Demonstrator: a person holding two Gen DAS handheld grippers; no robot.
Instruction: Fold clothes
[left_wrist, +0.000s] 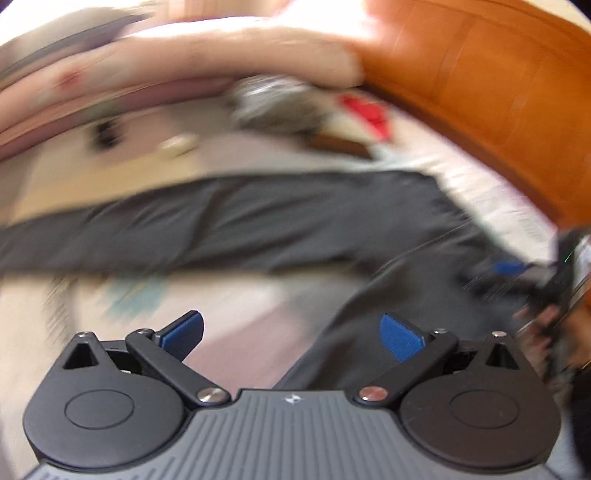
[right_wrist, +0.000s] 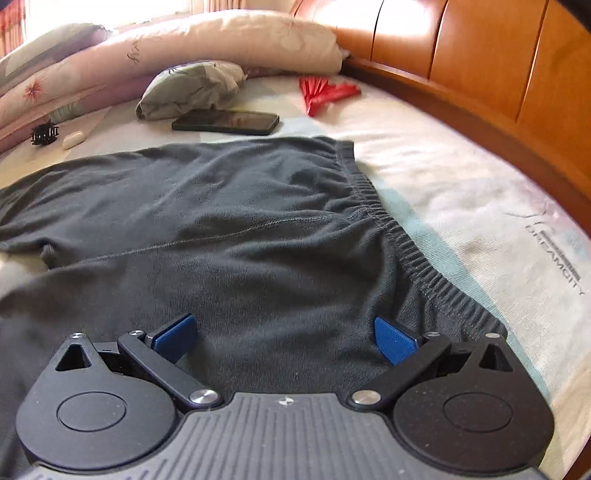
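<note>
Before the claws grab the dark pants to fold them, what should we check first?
1. Right claw open: ok, blue pads wide apart.
2. Left claw open: ok.
3. Right claw over the dark pants, near the waistband: ok.
4. Pants lying flat on the bed: not ok, wrinkled, with a fold at the left edge.
5. Phone off the pants: ok, beyond their far edge.
6. Left claw's aim: cannot tell, its view is blurred.

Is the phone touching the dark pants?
Apart. The right wrist view shows a strip of pale sheet between the phone and the dark pants.
</note>
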